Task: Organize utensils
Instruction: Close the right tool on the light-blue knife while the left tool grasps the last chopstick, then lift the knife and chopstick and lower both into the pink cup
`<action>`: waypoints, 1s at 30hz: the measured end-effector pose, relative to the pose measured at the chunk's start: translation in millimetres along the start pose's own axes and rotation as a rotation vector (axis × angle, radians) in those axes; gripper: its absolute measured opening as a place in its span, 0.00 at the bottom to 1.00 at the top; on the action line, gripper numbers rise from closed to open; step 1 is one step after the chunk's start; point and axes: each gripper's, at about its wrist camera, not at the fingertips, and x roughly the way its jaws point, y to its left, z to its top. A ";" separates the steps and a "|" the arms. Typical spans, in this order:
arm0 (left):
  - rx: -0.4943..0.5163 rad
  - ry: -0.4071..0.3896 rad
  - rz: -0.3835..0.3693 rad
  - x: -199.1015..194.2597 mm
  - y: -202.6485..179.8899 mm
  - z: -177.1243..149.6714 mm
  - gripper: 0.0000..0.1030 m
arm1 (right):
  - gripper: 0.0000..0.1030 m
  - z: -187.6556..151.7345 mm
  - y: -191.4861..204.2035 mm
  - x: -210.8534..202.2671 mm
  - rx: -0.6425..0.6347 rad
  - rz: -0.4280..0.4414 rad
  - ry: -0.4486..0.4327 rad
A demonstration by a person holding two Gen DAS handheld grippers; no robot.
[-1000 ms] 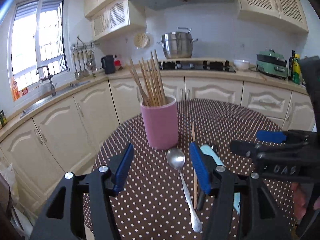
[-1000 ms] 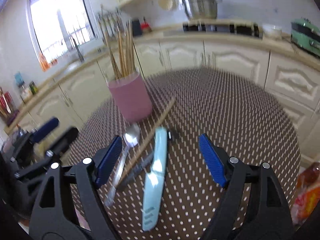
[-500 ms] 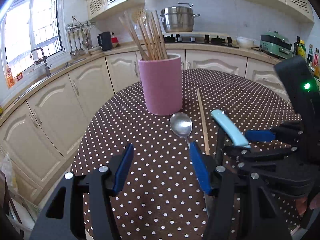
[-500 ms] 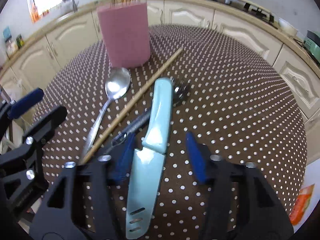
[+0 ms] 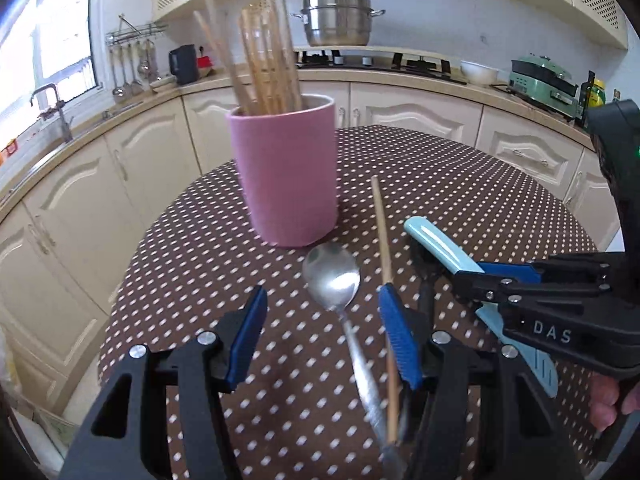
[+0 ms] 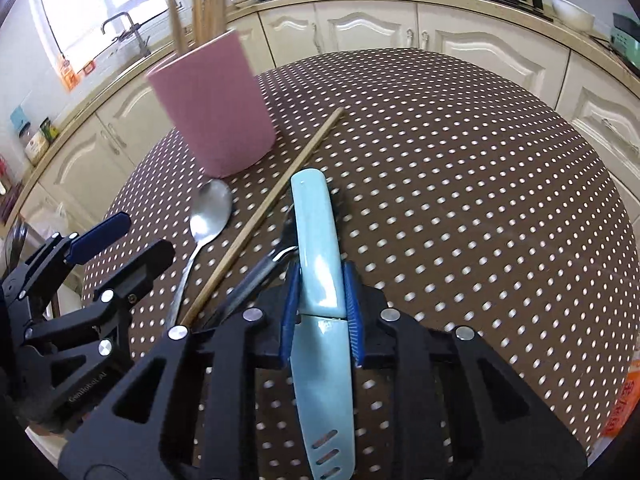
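Observation:
A pink holder [image 5: 288, 176] [image 6: 212, 108] full of wooden chopsticks stands on the dotted brown table [image 5: 192, 240]. In front of it lie a metal spoon [image 5: 332, 276] [image 6: 210, 212], one loose chopstick [image 5: 382, 240] [image 6: 280, 196], a light blue knife [image 5: 436, 244] [image 6: 318, 248] and a dark fork [image 6: 256, 276] partly under the knife. My right gripper [image 6: 320, 304] is closing, its blue pads against both sides of the knife's handle. My left gripper [image 5: 324, 336] is open low over the spoon's handle, which runs between its pads close to the right one.
Cream kitchen cabinets ring the round table [image 6: 460, 160], whose edge drops off left and right. A steel pot [image 5: 340, 20] sits on the hob behind. An orange packet [image 6: 624, 400] shows past the table's right edge. The two grippers work close side by side.
Both grippers have come down and forward toward the utensils. The right jaws have narrowed from wide apart onto the knife's handle. The left jaws kept the same width.

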 end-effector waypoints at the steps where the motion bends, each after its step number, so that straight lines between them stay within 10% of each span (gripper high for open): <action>1: 0.008 0.003 -0.004 3.1 -2.5 3.2 0.56 | 0.22 3.0 -3.9 -0.7 0.011 0.002 -0.002; 22: 0.249 0.152 0.048 93.7 -57.8 55.0 0.43 | 0.22 40.5 -56.7 10.8 0.025 -0.122 -0.058; 25: 0.200 0.209 -0.054 97.1 -58.2 63.2 0.10 | 0.22 41.2 -57.6 11.6 0.035 -0.104 -0.055; 30: 0.134 0.212 -0.064 98.9 -53.9 68.1 0.06 | 0.21 43.6 -59.5 5.8 0.065 -0.085 -0.073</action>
